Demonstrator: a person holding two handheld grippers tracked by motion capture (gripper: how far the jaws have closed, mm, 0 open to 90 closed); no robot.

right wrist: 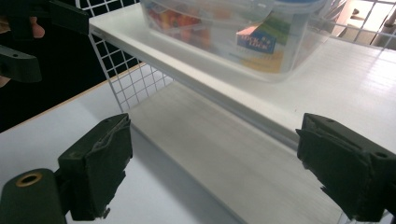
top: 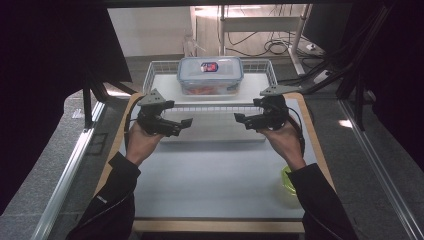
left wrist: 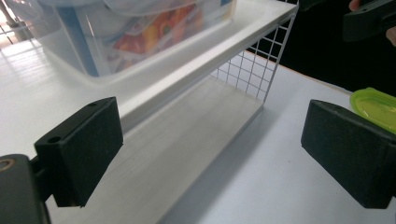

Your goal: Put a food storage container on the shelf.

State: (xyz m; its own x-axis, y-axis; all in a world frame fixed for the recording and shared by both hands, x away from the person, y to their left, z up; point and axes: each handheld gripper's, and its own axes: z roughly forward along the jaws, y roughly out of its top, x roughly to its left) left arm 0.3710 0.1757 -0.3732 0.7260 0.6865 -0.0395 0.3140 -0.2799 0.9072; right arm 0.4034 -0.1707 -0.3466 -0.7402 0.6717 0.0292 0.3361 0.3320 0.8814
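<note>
Left gripper: jaws spread wide, nothing between them; held level, pointing inward toward the rack's front edge. Right gripper: jaws likewise spread and empty, pointing inward, facing the left one. Both sit just in front of the rack, apart from it, one near each front corner.

White wire rack: two-tier, on the far half of the bench. Upper shelf a white board with wire mesh sides; the lower board shows beneath it in both gripper views.

Lidded plastic food container: clear body, blue-trimmed lid with a red label on top. Rests flat and upright on the rack's upper shelf, at the middle and toward the back. Long axis runs side to side, parallel to the rack's front edge; one long side faces the grippers. Colourful contents visible through the wall, details too blurred to name.

Green-yellow lid: on the bench, well in front of the rack's right end, partly hidden by the right sleeve.
</note>
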